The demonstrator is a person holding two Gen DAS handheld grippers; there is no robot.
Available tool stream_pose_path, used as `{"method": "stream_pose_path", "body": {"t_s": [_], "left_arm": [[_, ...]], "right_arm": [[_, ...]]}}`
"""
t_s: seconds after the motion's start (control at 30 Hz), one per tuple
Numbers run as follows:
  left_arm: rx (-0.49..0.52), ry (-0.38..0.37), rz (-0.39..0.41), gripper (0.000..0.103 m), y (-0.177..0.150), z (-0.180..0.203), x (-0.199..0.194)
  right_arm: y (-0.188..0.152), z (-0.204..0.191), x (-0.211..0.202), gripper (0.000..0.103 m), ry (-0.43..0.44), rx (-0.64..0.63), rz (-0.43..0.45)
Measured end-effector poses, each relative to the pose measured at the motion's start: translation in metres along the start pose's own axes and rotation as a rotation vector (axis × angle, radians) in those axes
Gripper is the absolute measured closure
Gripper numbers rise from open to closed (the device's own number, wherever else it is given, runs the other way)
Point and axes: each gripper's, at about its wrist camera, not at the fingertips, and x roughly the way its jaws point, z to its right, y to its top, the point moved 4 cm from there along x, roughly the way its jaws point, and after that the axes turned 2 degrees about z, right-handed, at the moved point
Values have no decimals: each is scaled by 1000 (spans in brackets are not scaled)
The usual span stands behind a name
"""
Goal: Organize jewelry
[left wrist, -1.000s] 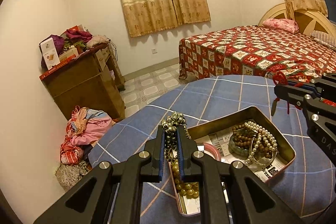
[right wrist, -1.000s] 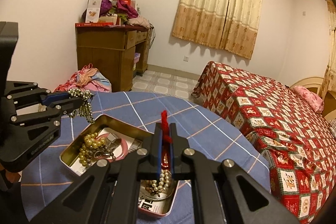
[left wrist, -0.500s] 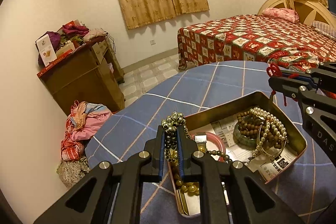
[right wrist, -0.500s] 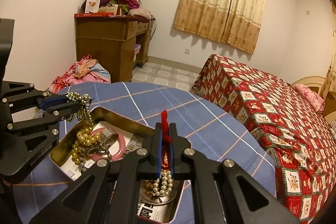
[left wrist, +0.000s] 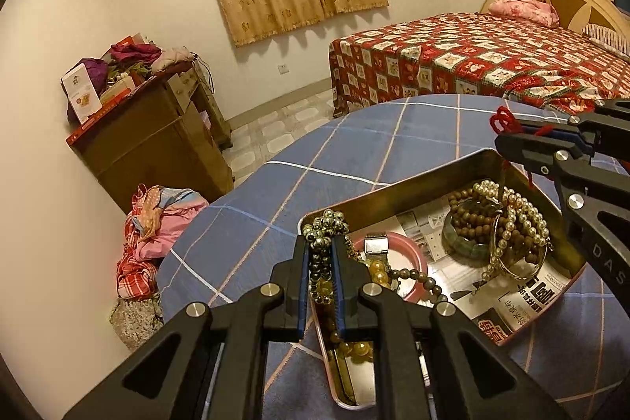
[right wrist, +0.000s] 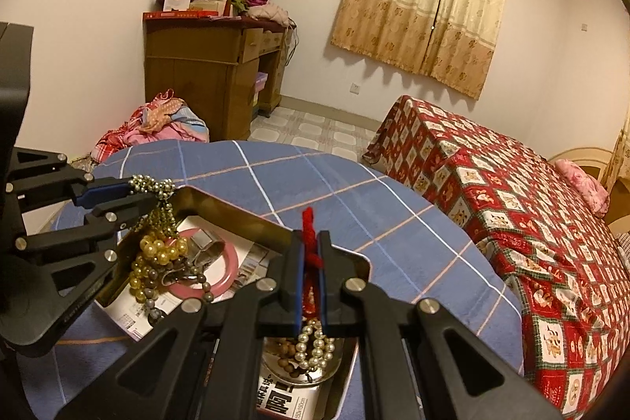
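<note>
Bedroom clutter frames it all: a wooden cabinet (left wrist: 157, 152) against the wall on the left, a red patchwork bed (left wrist: 492, 65) on the right, and between them a round table under a blue checked cloth (left wrist: 354, 152) carrying an open metal tin (left wrist: 413, 184). Over the tin's left corner, the left gripper (left wrist: 321, 254) has its fingers clamped on a strand of dark metallic beads (left wrist: 327, 227), which bunches above the tips and trails down between them. Just right of it, a pink bangle (left wrist: 417, 250) lies in the tin, then pearl strands (left wrist: 519, 219) near the right edge. Above that edge, the right gripper (right wrist: 310, 247) is pinched shut on a red cord (right wrist: 309, 223), knotted end poking past the fingertips.
</note>
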Motion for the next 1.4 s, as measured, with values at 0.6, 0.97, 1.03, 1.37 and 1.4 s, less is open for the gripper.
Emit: {"method": "stream_pose_path", "body": {"t_s": [0.6,0.97,1.03,1.37,1.4], "left_arm": [[-6,-8,-30,93,-4,1,7],[-28,-31,-23,93,-10,-1,4],[-31,-35,-13,91,-9,0,-1],[-105,35,89,16,-10,-23,-57],[-114,31,98,16,-11,-25,-64]], "right_arm": [[-9,0,13,95,0,1,-35],[-19,1,19,94,6,12,-68],[-20,0,18,83,17,16,-70],[-29,16,-19,35,-28,81,-28],[-31,18,-27,35,-37,87,-21]]}}
